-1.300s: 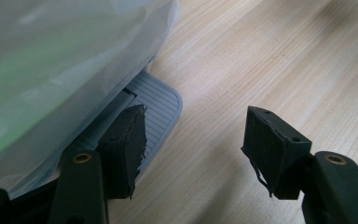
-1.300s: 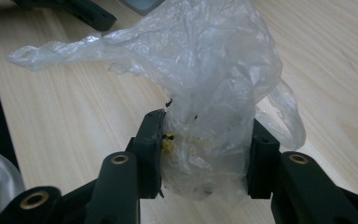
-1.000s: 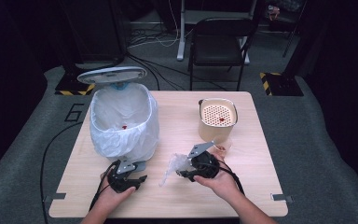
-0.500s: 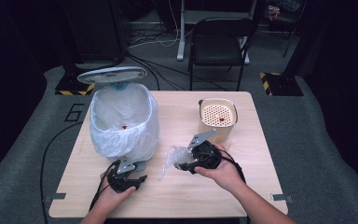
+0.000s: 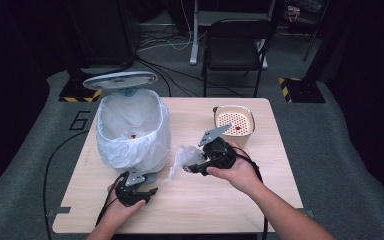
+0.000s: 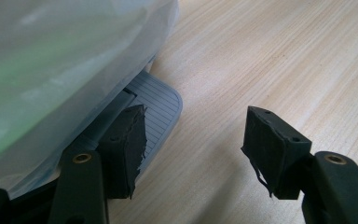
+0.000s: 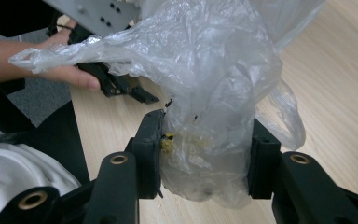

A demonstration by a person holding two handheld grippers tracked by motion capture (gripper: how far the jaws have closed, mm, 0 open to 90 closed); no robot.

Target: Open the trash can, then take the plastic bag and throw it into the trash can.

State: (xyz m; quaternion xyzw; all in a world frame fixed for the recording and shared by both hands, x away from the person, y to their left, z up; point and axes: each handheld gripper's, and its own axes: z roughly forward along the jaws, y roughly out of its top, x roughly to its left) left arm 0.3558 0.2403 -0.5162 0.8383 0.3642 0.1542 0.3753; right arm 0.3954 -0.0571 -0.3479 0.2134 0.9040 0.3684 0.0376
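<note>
A crumpled clear plastic bag [image 5: 182, 156] hangs just above the wooden table [image 5: 275, 195], right of a white-lined pedal bin [image 5: 132, 127]. My right gripper [image 5: 192, 167] is shut on the plastic bag [image 7: 209, 88]; its jaws press the bag's lower part from both sides [image 7: 205, 154], and a small yellow speck shows inside the bag. My left gripper [image 5: 146, 188] rests low on the table at the bin's front. Its jaws stand open [image 6: 193, 140], the left one over the bin's grey ribbed pedal [image 6: 161, 105], with nothing between them.
The bin's lid [image 5: 120, 79] stands raised behind the liner [image 6: 51, 56]. A beige container with a perforated top [image 5: 234, 125] sits at the table's far right. A black chair [image 5: 237, 45] stands beyond the table. The left hand [image 7: 70, 74] shows in the right gripper view.
My right gripper has carried the plastic bag a little farther from the person and upward. The left gripper has stayed by the bin's pedal.
</note>
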